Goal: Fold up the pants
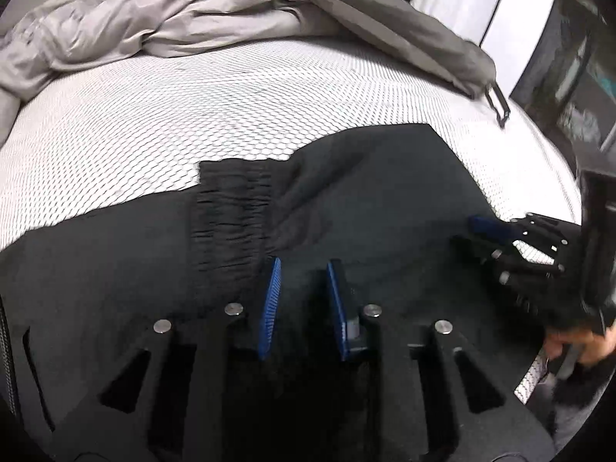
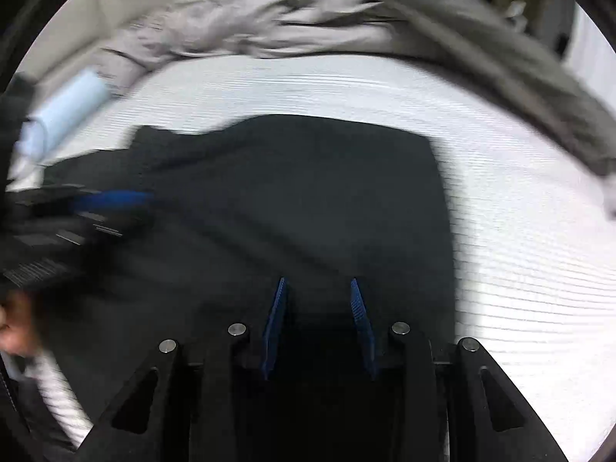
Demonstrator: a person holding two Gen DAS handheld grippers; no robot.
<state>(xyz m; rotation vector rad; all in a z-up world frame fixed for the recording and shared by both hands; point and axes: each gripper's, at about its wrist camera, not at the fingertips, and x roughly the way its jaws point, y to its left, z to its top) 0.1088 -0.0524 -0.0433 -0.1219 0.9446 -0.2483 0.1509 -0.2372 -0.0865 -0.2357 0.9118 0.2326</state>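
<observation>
Black pants (image 1: pixel 365 192) lie flat on a white mesh-patterned mattress (image 1: pixel 192 115), their gathered elastic waistband (image 1: pixel 231 208) turned up left of centre. My left gripper (image 1: pixel 304 265) hovers just over the black cloth beside the waistband, its blue pads (image 1: pixel 271 300) apart with no cloth pinched between them. At the pants' right edge my right gripper (image 1: pixel 496 238) reaches in. In the blurred right wrist view the pants (image 2: pixel 308 192) fill the middle. There my right gripper (image 2: pixel 318 281) stands over them with its pads apart, and my left gripper (image 2: pixel 115 204) enters from the left.
A heap of grey garments (image 1: pixel 173 19) lies along the mattress's far side, one long grey sleeve or leg (image 1: pixel 404 30) ending in a black buckle (image 1: pixel 496 104). A pale blue roll (image 2: pixel 65 111) sits far left. A hand (image 1: pixel 577 342) holds the right gripper. Dark furniture (image 1: pixel 577 77) stands at right.
</observation>
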